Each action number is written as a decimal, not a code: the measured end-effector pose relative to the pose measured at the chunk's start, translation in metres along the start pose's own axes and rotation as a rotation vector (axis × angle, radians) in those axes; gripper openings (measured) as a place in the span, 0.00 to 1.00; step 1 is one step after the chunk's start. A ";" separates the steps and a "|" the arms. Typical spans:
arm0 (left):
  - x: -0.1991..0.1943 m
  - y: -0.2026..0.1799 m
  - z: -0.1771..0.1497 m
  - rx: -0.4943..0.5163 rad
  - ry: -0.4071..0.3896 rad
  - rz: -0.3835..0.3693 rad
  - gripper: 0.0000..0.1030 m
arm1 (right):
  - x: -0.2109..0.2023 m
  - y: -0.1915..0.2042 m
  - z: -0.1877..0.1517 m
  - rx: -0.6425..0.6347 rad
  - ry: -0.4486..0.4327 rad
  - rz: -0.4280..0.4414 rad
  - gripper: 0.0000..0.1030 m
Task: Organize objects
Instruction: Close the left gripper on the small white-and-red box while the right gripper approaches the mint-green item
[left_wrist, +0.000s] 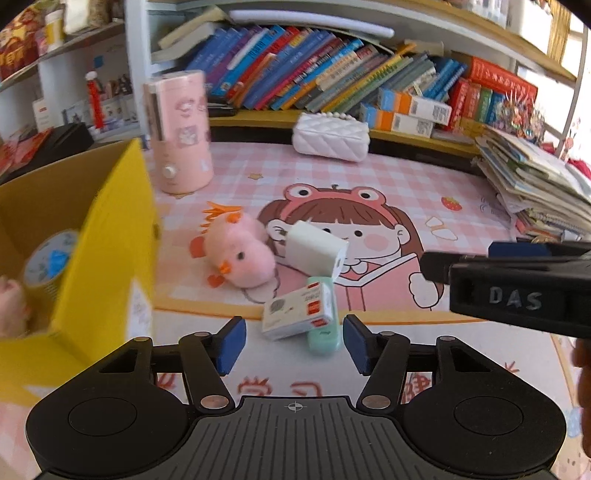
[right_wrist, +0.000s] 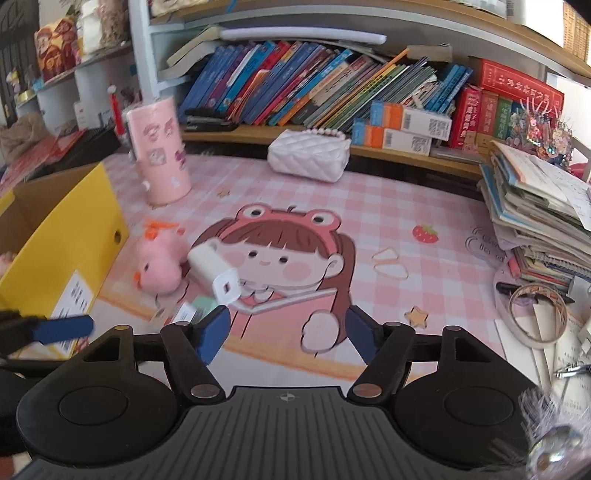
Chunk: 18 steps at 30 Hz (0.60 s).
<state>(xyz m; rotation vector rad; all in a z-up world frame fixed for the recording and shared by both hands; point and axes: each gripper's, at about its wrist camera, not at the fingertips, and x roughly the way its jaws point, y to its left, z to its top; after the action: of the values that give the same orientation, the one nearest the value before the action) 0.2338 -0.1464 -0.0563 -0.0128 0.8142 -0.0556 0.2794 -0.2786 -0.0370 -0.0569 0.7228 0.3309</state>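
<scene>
On the pink cartoon mat lie a pink plush chick (left_wrist: 240, 254) (right_wrist: 160, 262), a white charger block (left_wrist: 317, 247) (right_wrist: 214, 269), a small white box with red labels (left_wrist: 297, 314) and a mint green case (left_wrist: 325, 332) under it. My left gripper (left_wrist: 294, 343) is open, its blue pads standing to either side of the small box and mint case without touching them. My right gripper (right_wrist: 287, 334) is open over bare mat, with the charger just beyond its left pad. A yellow cardboard box (left_wrist: 103, 251) (right_wrist: 66, 251) stands at the left, holding a tape roll (left_wrist: 48, 262).
A pink cylinder appliance (left_wrist: 181, 133) and a white quilted purse (left_wrist: 330, 136) stand at the back of the mat, below a shelf of leaning books. A tall stack of books (right_wrist: 535, 221), a tape ring (right_wrist: 537, 314) and rubber bands (right_wrist: 389, 266) lie at the right.
</scene>
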 end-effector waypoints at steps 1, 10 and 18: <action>0.006 -0.003 0.002 0.006 0.007 0.000 0.56 | 0.001 -0.001 0.001 0.003 -0.003 0.001 0.66; 0.040 -0.011 0.010 0.007 0.050 0.019 0.43 | 0.007 -0.015 0.004 0.013 0.008 0.008 0.66; 0.018 0.005 0.011 -0.027 -0.029 0.034 0.16 | 0.014 -0.014 0.004 0.019 0.023 0.053 0.66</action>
<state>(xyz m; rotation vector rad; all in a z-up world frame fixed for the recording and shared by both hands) 0.2537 -0.1425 -0.0620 -0.0251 0.7858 -0.0123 0.2964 -0.2875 -0.0437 -0.0240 0.7515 0.3745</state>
